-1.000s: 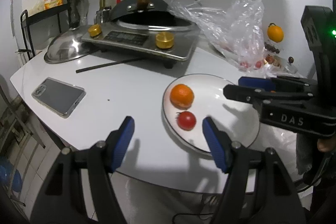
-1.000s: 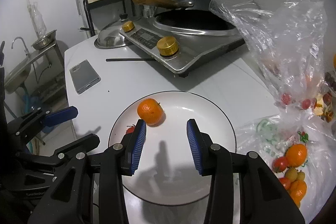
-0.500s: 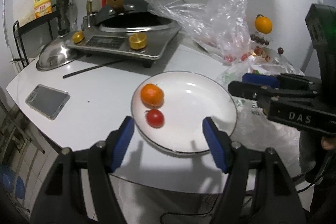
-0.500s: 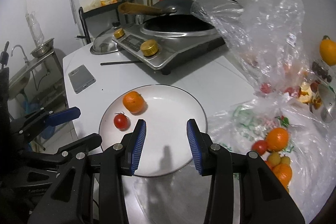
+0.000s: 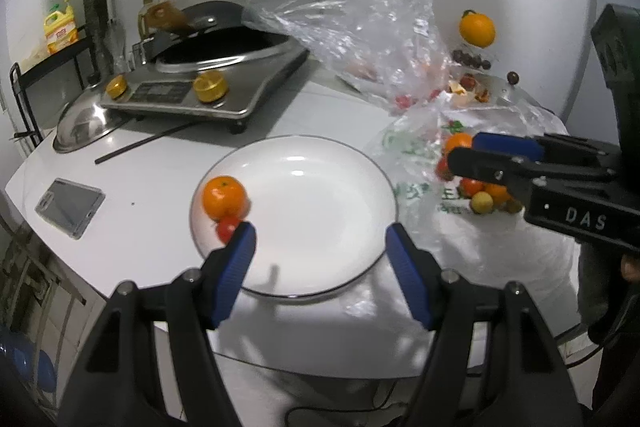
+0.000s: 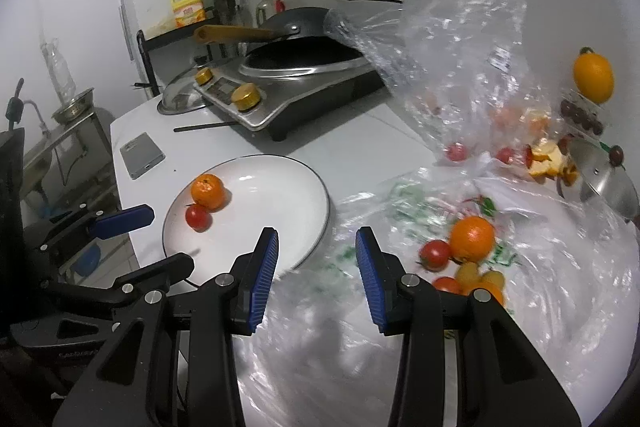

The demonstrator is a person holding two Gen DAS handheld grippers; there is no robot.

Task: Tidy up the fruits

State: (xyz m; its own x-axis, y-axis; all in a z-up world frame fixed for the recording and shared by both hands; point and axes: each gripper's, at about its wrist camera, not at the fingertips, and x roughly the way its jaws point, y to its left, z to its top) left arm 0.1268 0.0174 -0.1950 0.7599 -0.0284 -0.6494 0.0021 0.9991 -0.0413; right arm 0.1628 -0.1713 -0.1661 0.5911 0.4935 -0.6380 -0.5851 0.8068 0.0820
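Observation:
A white plate (image 5: 340, 267) (image 6: 308, 183) on the table holds an orange (image 5: 223, 197) (image 6: 207, 191) and a small tomato (image 5: 226, 228) (image 6: 197, 217) at its left side. My left gripper (image 5: 321, 250) hovers open over the plate's near rim, nothing between its fingers. My right gripper (image 6: 317, 259) hangs open and empty over the plate's right edge and a flattened plastic bag (image 6: 560, 267). On that bag lie an orange (image 6: 472, 238), a tomato (image 6: 435, 254) and several small fruits. From the left wrist view the right gripper (image 5: 464, 157) shows side-on over that pile.
An induction cooker (image 6: 288, 95) with a black wok (image 5: 208, 39) stands at the back. A crumpled clear bag (image 5: 376, 39) rises beside it. A phone (image 5: 70, 207) and a steel lid (image 5: 82, 125) lie at the left. A lemon (image 6: 593, 75) hangs at far right.
Both grippers have swung to the right: the plate and its fruit slid left in both views and the bag's fruit pile came into sight. Neither gripper's opening changed.

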